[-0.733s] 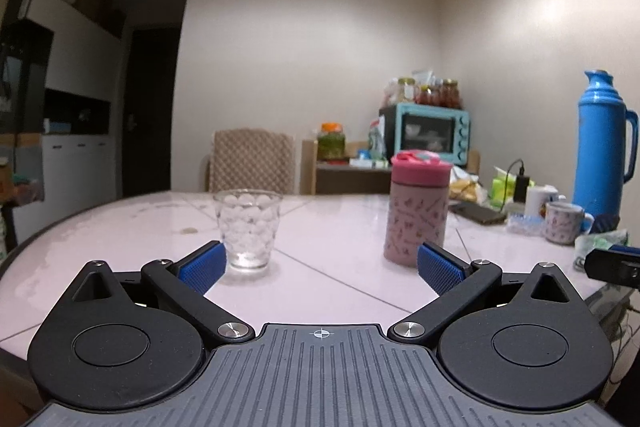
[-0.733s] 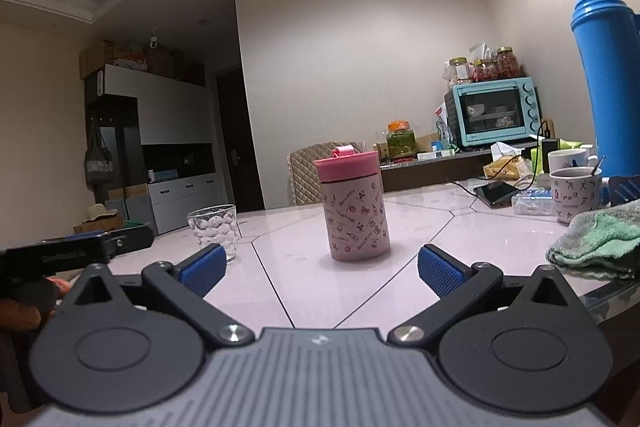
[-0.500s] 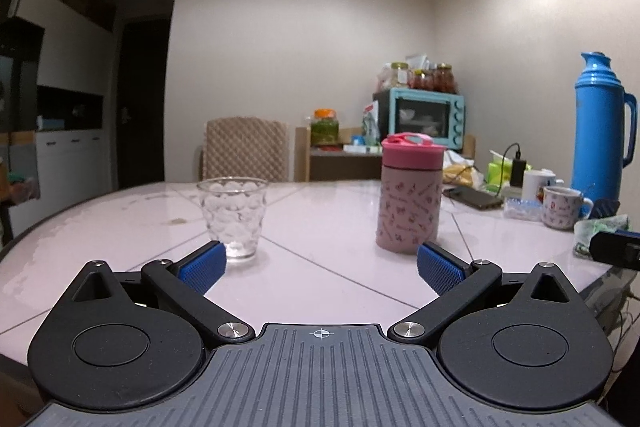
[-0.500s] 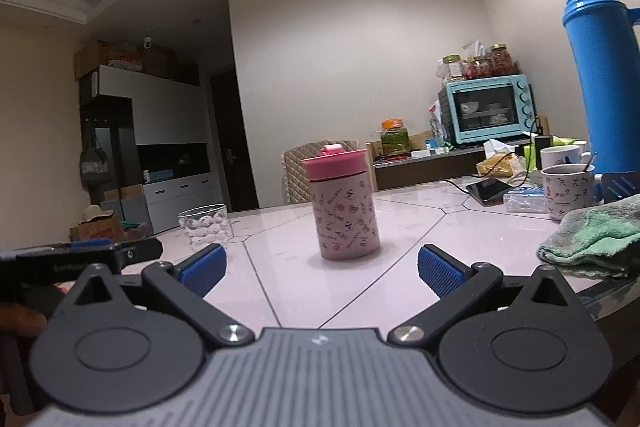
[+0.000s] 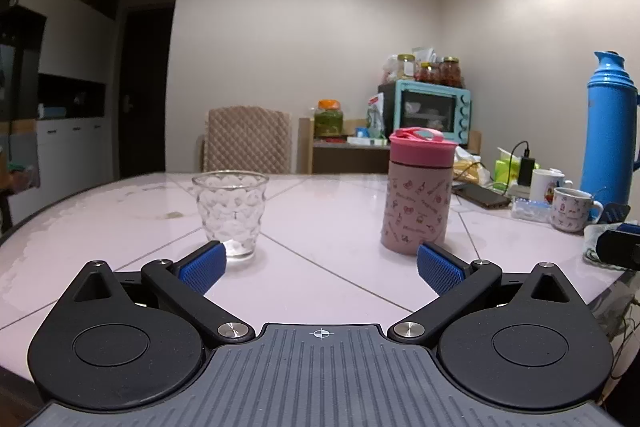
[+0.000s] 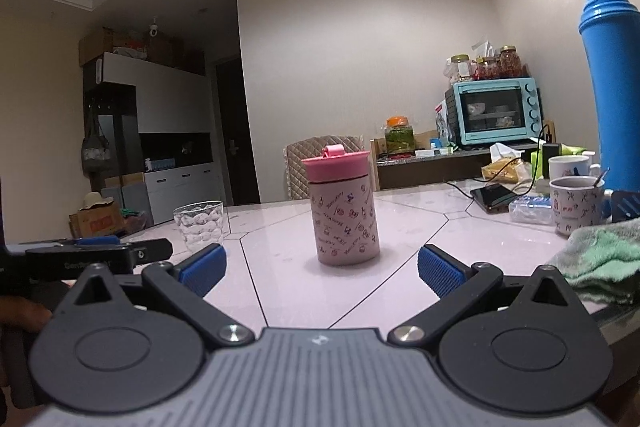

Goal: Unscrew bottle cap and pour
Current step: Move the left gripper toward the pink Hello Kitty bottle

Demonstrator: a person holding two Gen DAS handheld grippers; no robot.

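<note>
A pink patterned bottle (image 5: 416, 211) (image 6: 346, 223) with a darker pink screw cap (image 5: 422, 147) (image 6: 335, 167) stands upright on the pale table (image 5: 340, 219). An empty clear dimpled glass (image 5: 231, 213) (image 6: 199, 226) stands to its left. My left gripper (image 5: 320, 265) is open near the table's front edge, its left pad just before the glass, its right pad below the bottle's base. My right gripper (image 6: 322, 267) is open too, with the bottle centred beyond its fingers and apart from them. Neither gripper holds anything.
At the right stand a tall blue thermos (image 5: 610, 131) (image 6: 614, 87), two mugs (image 5: 572, 209) (image 6: 574, 205), a phone (image 6: 494, 197) on a cable and a green cloth (image 6: 600, 259). A chair (image 5: 246, 139) and a turquoise oven (image 5: 434, 111) lie beyond the table.
Both wrist views have shifted a little: in the left view the glass and bottle slid left, and in the right view the bottle drifted left toward the centre. Both grippers stayed open.
</note>
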